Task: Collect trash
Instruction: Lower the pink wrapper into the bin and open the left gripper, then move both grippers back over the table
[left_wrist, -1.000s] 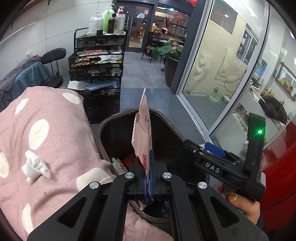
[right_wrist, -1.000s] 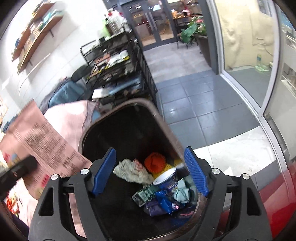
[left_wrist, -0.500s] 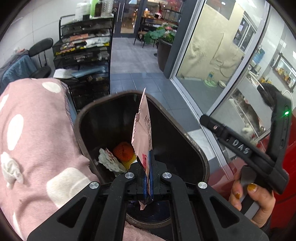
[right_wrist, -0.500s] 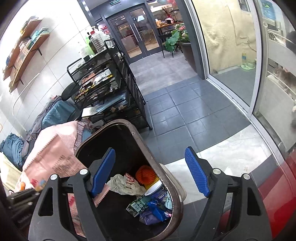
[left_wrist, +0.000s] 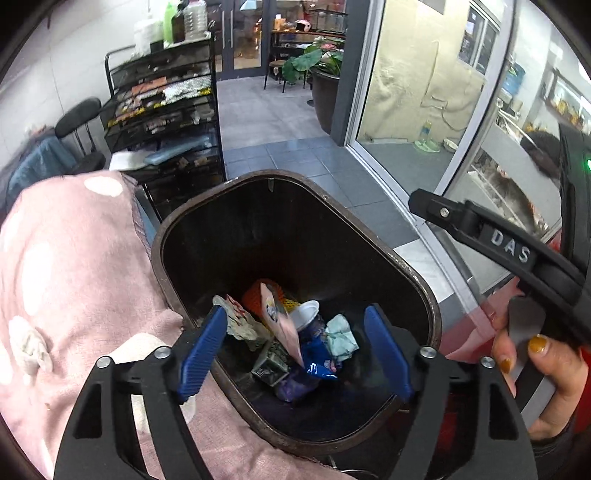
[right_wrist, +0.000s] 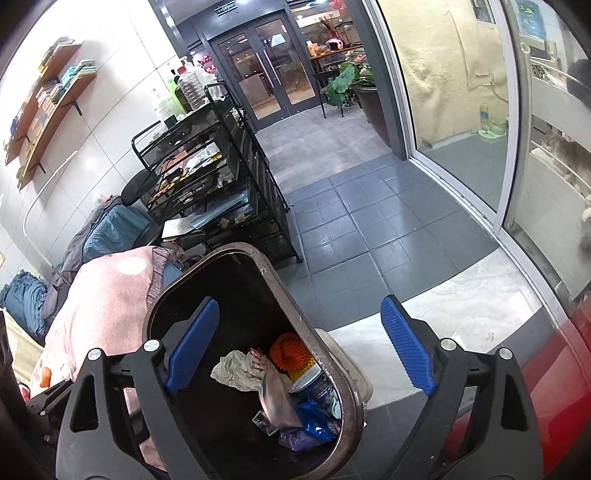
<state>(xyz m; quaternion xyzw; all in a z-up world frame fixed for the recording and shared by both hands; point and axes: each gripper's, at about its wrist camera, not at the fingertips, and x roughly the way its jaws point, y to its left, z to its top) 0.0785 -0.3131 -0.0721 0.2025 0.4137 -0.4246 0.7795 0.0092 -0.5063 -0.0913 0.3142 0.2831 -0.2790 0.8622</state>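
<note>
A dark brown trash bin stands on the floor below both grippers. Inside lie several pieces of trash: an orange mesh ball, crumpled paper, a blue wrapper and a white cup. A pink paper packet is dropping loose into the bin, free of any finger. My left gripper hangs over the bin mouth with its jaws opening and nothing between them. My right gripper is open, jaws still widening, empty, above the bin's right rim.
A pink spotted blanket covers a seat left of the bin. A black wire shelf cart stands behind, with grey tiled floor and glass doors to the right. A red surface borders the right. A hand holds the other gripper's handle.
My left gripper went from shut on the pink packet to open, and the packet fell into the bin. The left gripper also sank toward the bin. The right jaws widened a little.
</note>
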